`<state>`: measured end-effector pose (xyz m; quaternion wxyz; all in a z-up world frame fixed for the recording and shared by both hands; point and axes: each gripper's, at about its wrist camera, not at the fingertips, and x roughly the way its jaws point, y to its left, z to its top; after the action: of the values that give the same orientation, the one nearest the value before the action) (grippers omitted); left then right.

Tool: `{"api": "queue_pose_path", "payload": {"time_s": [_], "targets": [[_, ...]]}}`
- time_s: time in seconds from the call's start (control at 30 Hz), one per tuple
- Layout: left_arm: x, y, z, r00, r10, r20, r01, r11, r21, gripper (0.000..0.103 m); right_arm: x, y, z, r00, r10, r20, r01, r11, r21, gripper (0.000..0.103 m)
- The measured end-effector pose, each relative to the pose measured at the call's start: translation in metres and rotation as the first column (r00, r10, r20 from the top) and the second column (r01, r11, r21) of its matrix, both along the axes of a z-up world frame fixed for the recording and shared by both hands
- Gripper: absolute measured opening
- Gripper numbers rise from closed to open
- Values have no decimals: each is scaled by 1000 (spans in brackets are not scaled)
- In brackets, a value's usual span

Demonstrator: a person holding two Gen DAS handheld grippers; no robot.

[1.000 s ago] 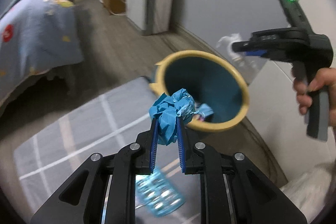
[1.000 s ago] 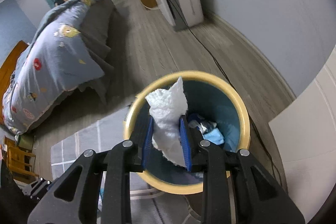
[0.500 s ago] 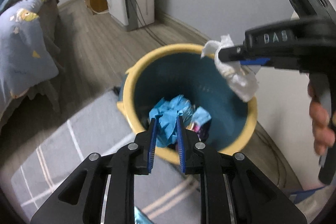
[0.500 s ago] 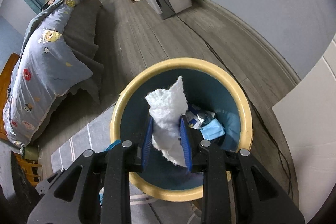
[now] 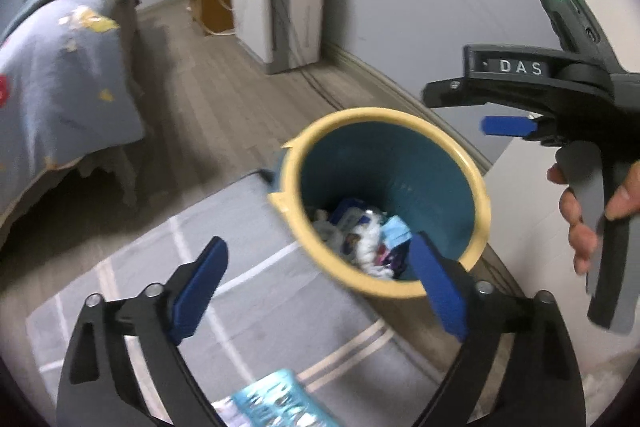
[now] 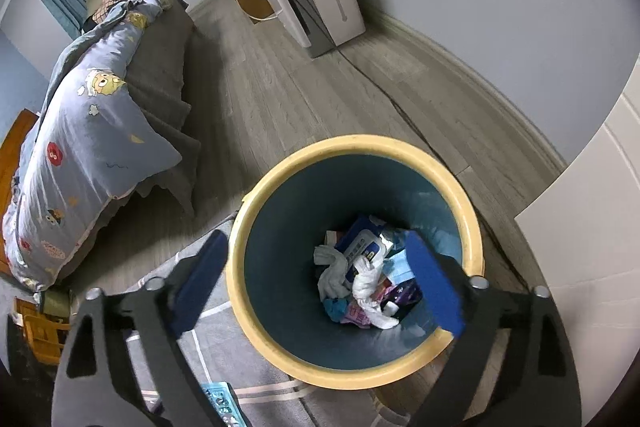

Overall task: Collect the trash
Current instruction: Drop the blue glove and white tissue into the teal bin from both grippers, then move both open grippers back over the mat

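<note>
**A:** Well, start with the left wrist view. Which step is in hand?

**B:** The drop into the bin, I'd judge. The left gripper [image 5: 316,283] stands with its blue pads spread wide and nothing between them. The bin [image 5: 452,151], yellow-rimmed and teal inside, sits just ahead and a little to the right, on the floor at the edge of the grey rug [image 5: 200,227]. Its far pad overlaps the near rim in the picture.

**A:** And the trash itself?

**B:** A heap of trash [image 5: 362,233] lies at the bottom of the bin: white tissue, blue scraps, a wrapper. The right gripper [image 5: 456,111] hangs above and to the right of the bin; I see only one blue pad from the side, so this view doesn't tell me how wide it stands.

**A:** Anything left on the floor?

**B:** A light-blue printed packet [image 5: 276,403] lies on the rug, right below the left gripper. It looks like the next pick: lower, straddle it, close.

**A:** Now the right wrist view.

**B:** The right gripper [image 6: 316,287] is parted wide and empty, looking straight down into the bin [image 6: 280,187]. The trash [image 6: 366,273] lies beneath, between the pads as the camera sees it, well below them. The packet [image 6: 222,403] shows at the bottom edge on the rug [image 6: 224,351], near the left pad [image 6: 198,279], outside the bin.
</note>
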<state>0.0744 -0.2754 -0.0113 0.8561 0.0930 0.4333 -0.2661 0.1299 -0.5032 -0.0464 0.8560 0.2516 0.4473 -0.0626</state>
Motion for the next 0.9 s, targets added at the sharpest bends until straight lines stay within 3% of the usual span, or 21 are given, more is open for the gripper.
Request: {"api": "queue_pose_path", "payload": {"time_s": [0.07,0.4,0.63,0.9], "targets": [[-5,18,10,1000,25,6,-25,1000,1,94,-1,5,5,1000,-7,2,7,999,-35,97],[-39,114,52,986,160,52,-161,987,9,96,-23,51,24,997,76,6,-74,987,-144,97],[-68,172,33,964,266,-3,-266,964,26,96,-38,102,24,987,159,-19,-160,967,-199,97],[-84,198,0,957,287,-37,-283,955,89,96,-57,158,12,957,278,-85,-290,921,-261,97]]}}
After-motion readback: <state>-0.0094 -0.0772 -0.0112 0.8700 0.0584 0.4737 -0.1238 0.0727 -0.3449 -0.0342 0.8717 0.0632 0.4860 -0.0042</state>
